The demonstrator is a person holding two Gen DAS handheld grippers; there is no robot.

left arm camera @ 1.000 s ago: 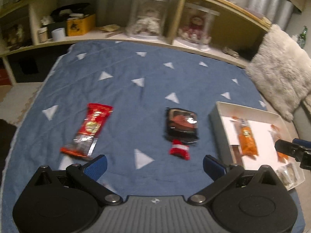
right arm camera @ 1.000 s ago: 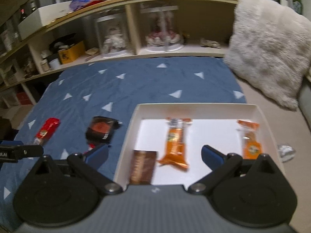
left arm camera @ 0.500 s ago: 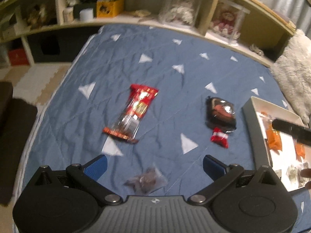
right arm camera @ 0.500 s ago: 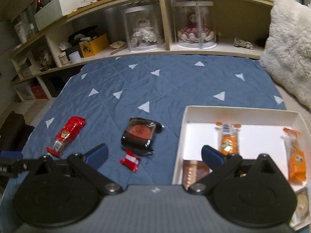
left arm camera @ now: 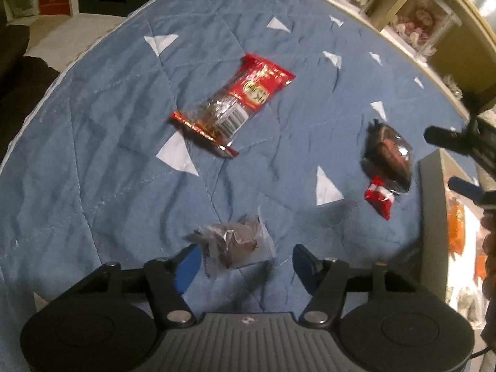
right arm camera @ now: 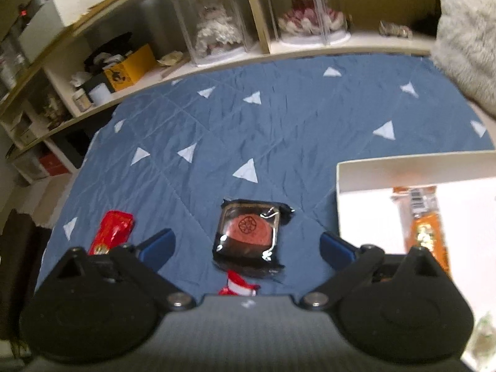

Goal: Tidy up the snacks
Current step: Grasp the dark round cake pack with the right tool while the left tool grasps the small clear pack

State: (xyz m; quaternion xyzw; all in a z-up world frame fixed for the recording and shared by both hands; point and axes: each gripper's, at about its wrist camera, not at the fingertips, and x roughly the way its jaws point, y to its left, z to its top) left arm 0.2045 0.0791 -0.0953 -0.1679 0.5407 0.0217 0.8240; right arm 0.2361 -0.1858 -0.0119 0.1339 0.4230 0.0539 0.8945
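Surface: a blue quilted cover with pale triangles (left arm camera: 108, 161) lies spread flat, and the loose snacks rest on it.
Left gripper (left arm camera: 245, 263): black frame with blue pads, pointing steeply down at the cover. Its jaws are closing, with a crumpled clear packet of dark brown snack (left arm camera: 235, 245) between them. The left pad sits just beside the packet's edge and the right pad stands apart from it, so nothing is clenched yet.
Right gripper (right arm camera: 248, 245): jaws spread wide and released, hovering over a black square packet with a round reddish cake (right arm camera: 249, 238), which lies between the pads without touching either.
Small red and white wrapped sweet (left arm camera: 379, 201): just at the six o'clock edge of the black packet in the right wrist view, partly hidden by the gripper body.
Long red foil packet with a clear barcode end (left arm camera: 232, 105): at twelve o'clock from the left gripper, well apart from the crumpled packet; in the right wrist view it shows at nine o'clock, behind the left finger.
White shallow cardboard tray (right arm camera: 403, 167): at three o'clock from the black packet, resting on the cover.
Orange wrapped snack bar (right arm camera: 426, 232): inside the tray, lying lengthwise near its left wall.
Background: a curved wooden shelf unit (right arm camera: 260, 12) at twelve o'clock holds dolls under clear covers.
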